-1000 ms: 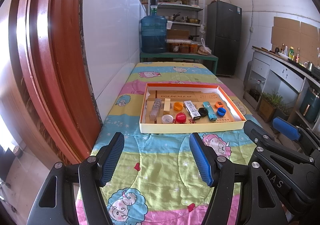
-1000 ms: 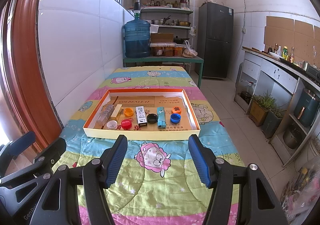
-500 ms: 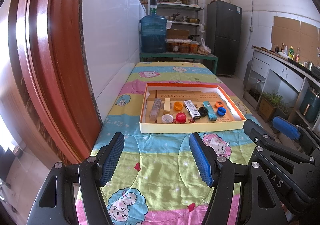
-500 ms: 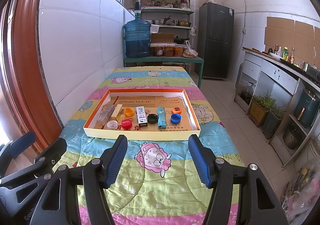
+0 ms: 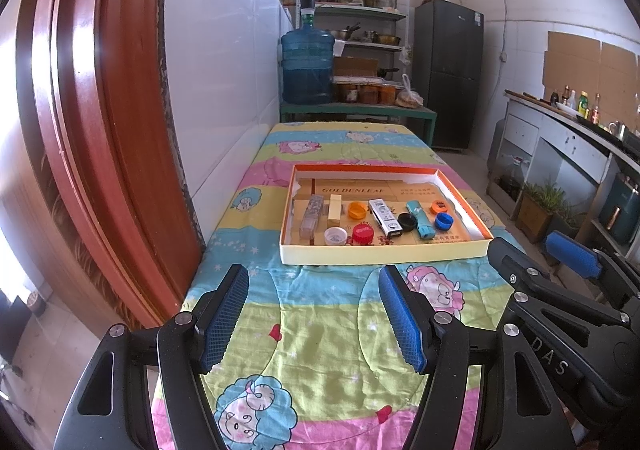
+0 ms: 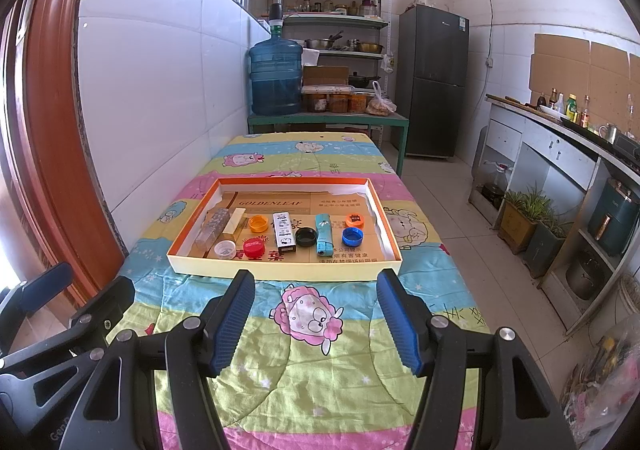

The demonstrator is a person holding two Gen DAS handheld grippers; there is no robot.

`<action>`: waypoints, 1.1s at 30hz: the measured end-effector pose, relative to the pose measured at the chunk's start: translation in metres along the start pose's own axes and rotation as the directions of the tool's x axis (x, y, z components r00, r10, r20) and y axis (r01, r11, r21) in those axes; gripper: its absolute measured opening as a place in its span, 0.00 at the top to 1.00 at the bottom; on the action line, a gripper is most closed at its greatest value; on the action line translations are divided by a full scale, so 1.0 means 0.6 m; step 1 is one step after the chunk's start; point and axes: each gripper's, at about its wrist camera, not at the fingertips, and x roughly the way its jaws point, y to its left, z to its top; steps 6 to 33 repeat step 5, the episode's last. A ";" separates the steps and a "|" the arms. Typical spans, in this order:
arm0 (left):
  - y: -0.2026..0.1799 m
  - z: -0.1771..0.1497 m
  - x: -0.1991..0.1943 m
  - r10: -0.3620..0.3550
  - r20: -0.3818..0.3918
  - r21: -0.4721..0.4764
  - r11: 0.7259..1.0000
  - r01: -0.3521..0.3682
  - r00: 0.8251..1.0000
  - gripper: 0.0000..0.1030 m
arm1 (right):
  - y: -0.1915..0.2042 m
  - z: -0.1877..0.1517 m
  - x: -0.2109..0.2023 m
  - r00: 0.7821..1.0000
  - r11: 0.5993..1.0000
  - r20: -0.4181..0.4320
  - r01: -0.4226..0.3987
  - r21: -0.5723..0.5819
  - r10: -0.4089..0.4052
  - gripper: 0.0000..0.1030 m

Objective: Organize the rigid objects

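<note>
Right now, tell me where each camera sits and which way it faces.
Left wrist: on the left gripper, near the table's close end, facing along the blanket-covered table to the shallow box; its open blue pads frame the view, the right gripper at the right edge.
Right wrist: on the right gripper, facing likewise; open pads show, the left gripper at lower left.
Shared: the box, its red cap, water jug, fridge.

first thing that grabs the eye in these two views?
The shallow cardboard tray lying mid-table on the cartoon-sheep quilt, holding bright bottle caps, including a red cap and a blue cap. Both the left gripper and right gripper hover open in front of it, empty.
</note>
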 end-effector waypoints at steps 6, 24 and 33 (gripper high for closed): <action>0.001 -0.007 0.004 0.028 -0.004 -0.001 1.000 -0.028 1.000 0.33 | 0.001 -0.001 0.001 1.000 1.000 -0.001 0.000 0.002 0.000 0.39; 0.001 -0.007 0.004 0.028 -0.004 -0.001 1.000 -0.028 1.000 0.33 | 0.001 -0.001 0.001 1.000 1.000 -0.001 0.000 0.002 0.000 0.39; 0.001 -0.007 0.004 0.028 -0.004 -0.001 1.000 -0.028 1.000 0.33 | 0.001 -0.001 0.001 1.000 1.000 -0.001 0.000 0.002 0.000 0.39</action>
